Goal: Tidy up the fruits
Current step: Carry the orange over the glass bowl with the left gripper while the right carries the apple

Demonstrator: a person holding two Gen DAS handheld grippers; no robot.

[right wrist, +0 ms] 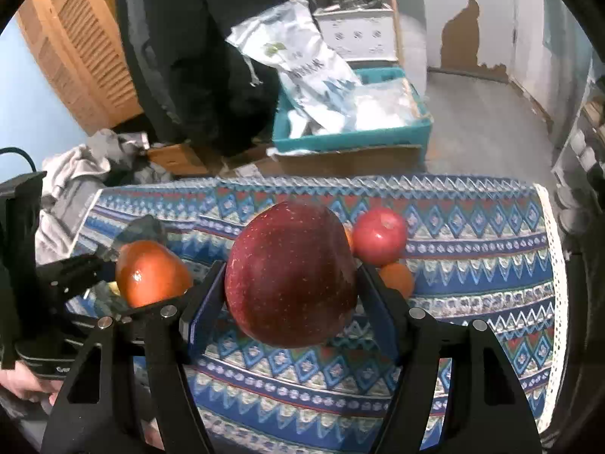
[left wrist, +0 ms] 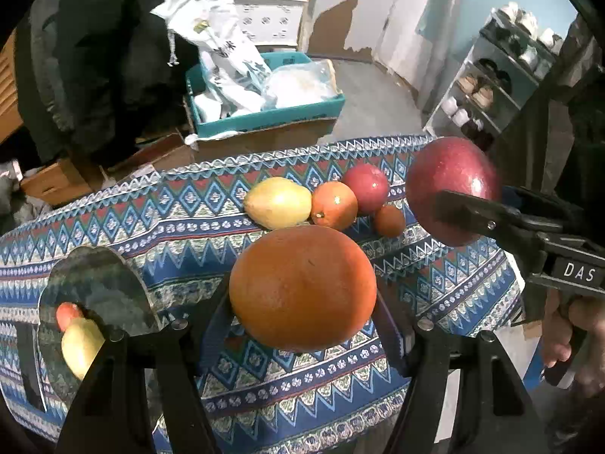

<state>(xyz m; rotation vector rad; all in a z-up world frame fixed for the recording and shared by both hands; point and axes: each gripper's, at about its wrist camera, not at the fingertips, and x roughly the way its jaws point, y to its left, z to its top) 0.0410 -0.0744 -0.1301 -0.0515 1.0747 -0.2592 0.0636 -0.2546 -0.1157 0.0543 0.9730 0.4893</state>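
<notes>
My left gripper [left wrist: 302, 314] is shut on a large orange [left wrist: 302, 287] and holds it above the patterned tablecloth [left wrist: 189, 219]. My right gripper [right wrist: 291, 291] is shut on a big dark red apple [right wrist: 291, 272], also held above the cloth; it shows at the right of the left wrist view [left wrist: 452, 185]. On the cloth lie a yellow pear [left wrist: 278, 202], an orange [left wrist: 334, 205], a red apple [left wrist: 366, 188] and a small orange [left wrist: 389, 220], close together. The red apple [right wrist: 380, 235] and small orange [right wrist: 397, 278] show behind my right gripper. The held orange [right wrist: 151, 272] shows at left.
A teal box [left wrist: 264, 117] with white bags stands on cardboard boxes on the floor beyond the table's far edge. A shoe rack [left wrist: 491, 83] stands at the right. The side mirror [left wrist: 94, 295] on the left gripper reflects fruit. Clothes [right wrist: 83, 174] lie at left.
</notes>
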